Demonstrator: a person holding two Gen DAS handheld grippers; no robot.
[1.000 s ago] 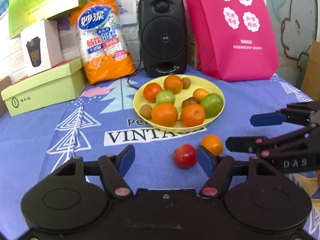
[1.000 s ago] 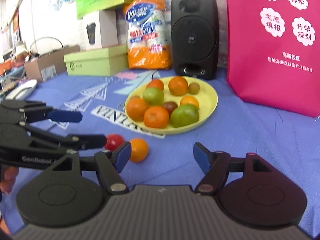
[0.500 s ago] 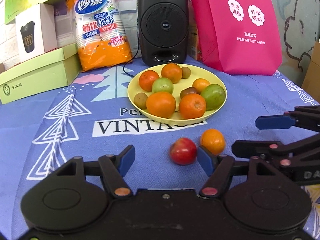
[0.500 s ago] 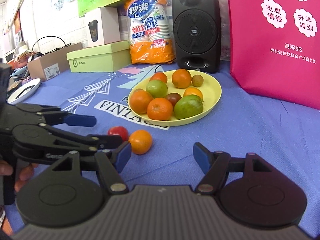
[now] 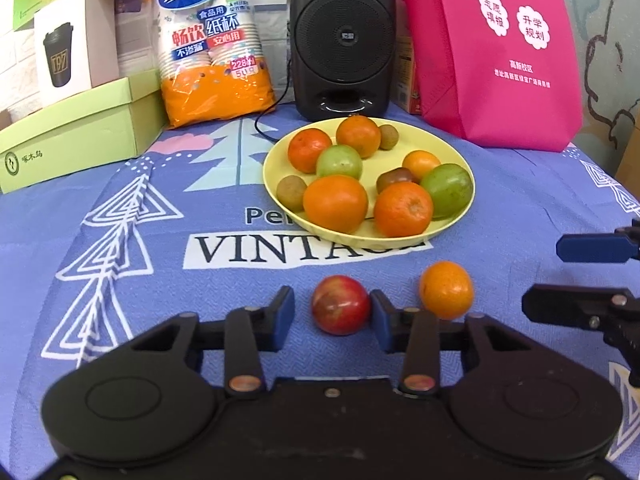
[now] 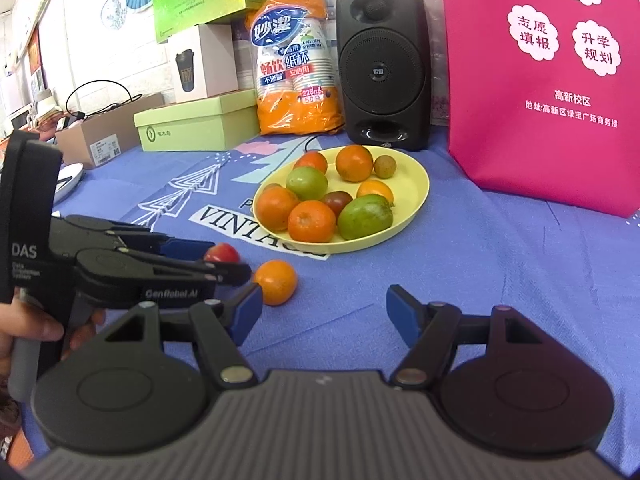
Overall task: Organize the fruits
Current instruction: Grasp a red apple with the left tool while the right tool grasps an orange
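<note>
A red fruit (image 5: 341, 304) lies on the blue cloth between the fingers of my left gripper (image 5: 332, 312). Its jaws are closing: the right pad touches the fruit and a small gap shows at the left pad. A loose orange (image 5: 446, 290) sits just right of that gripper. Behind them a yellow plate (image 5: 440, 136) holds several oranges, green fruits and small brown ones. My right gripper (image 6: 324, 312) stands open over bare cloth with nothing between its fingers, and the orange (image 6: 276, 282) lies just past its left fingertip. The red fruit (image 6: 222, 253) is half hidden by the left gripper's fingers.
A black speaker (image 5: 342, 36), a pack of paper cups (image 5: 212, 44) and a pink bag (image 5: 492, 48) stand behind the plate. Green and white boxes (image 5: 80, 128) line the back left. A hand (image 6: 36, 328) holds the left gripper's handle.
My left gripper has come forward and down over the red fruit, and its jaws have narrowed around it. The right gripper has stayed in place and open.
</note>
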